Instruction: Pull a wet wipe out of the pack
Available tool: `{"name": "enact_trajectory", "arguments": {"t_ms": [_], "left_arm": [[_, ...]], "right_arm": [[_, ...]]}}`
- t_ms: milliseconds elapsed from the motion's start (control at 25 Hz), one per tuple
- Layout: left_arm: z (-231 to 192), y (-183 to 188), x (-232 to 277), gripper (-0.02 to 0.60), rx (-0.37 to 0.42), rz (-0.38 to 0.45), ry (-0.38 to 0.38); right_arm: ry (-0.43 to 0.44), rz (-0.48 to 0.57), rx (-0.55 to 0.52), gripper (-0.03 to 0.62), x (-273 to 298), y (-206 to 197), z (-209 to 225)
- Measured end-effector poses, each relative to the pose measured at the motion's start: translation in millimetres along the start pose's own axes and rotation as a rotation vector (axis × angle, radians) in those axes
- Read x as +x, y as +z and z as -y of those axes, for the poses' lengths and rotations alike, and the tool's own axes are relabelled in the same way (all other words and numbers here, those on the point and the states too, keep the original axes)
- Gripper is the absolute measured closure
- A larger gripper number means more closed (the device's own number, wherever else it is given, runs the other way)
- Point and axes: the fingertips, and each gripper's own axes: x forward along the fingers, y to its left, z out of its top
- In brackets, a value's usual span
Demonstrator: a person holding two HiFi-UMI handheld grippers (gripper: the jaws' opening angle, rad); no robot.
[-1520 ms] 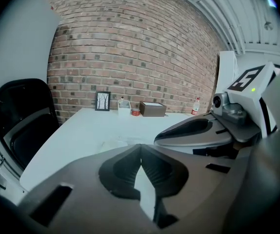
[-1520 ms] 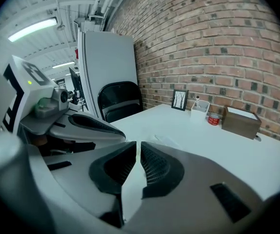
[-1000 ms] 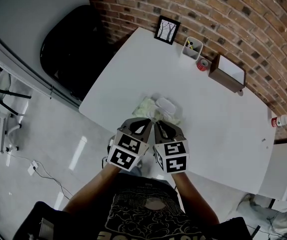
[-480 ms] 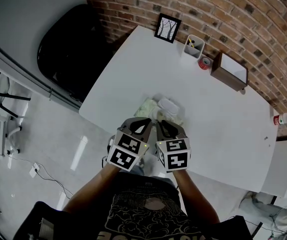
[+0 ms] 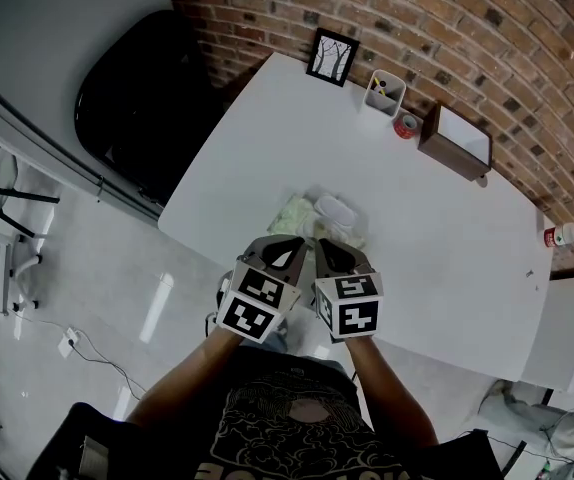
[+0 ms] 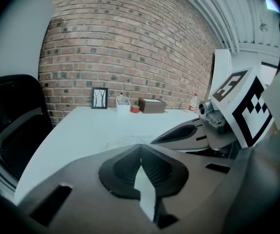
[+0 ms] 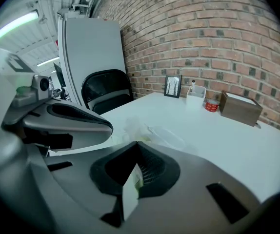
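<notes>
The wet wipe pack lies near the white table's front edge. It is pale green with a clear lid, and it also shows low in the right gripper view as the pack. My left gripper and right gripper hover side by side just on my side of the pack, tips almost touching each other. The left gripper has its jaws closed tip to tip, and so does the right gripper. Only a pale sliver shows through the gap behind each pair of tips. I see no wipe held.
Along the brick wall at the table's far edge stand a framed picture, a white pen cup, a red roll and a brown box. A bottle is at the right edge. A black chair stands left of the table.
The right gripper has shifted slightly to the right. The left gripper and the pack stay where they were.
</notes>
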Motion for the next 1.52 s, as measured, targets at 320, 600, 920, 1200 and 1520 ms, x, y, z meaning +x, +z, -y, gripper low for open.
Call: {"name": "enact_trajectory", "arguments": {"t_ms": [320,600,920,1200,1520], "left_arm": [[1.8,5.8,-5.9,0.568,0.012,0.018,0.013],[4.0,11.5,-9.9,0.568,0.011,0.028,0.018],[8.0,19.5,-12.4,0.568,0.008,0.039,0.014],[11.8,24.5,-14.9,0.568,0.01,0.044,0.013],[11.8,28.0,-18.7,0.568,0.019,0.045,0.024]], "right_arm": [[-0.015,0.023,-0.005,0.579,-8.6,11.0,1.2],[-0.033,0.036,-0.006,0.579,-17.7,20.8,3.5],[-0.044,0.051,-0.011,0.579,-26.6,29.7,3.4],[-0.046,0.073,-0.026,0.579,-34.1,41.6,2.1],[-0.044,0.107,-0.031,0.579,-43.5,53.9,0.7]]}}
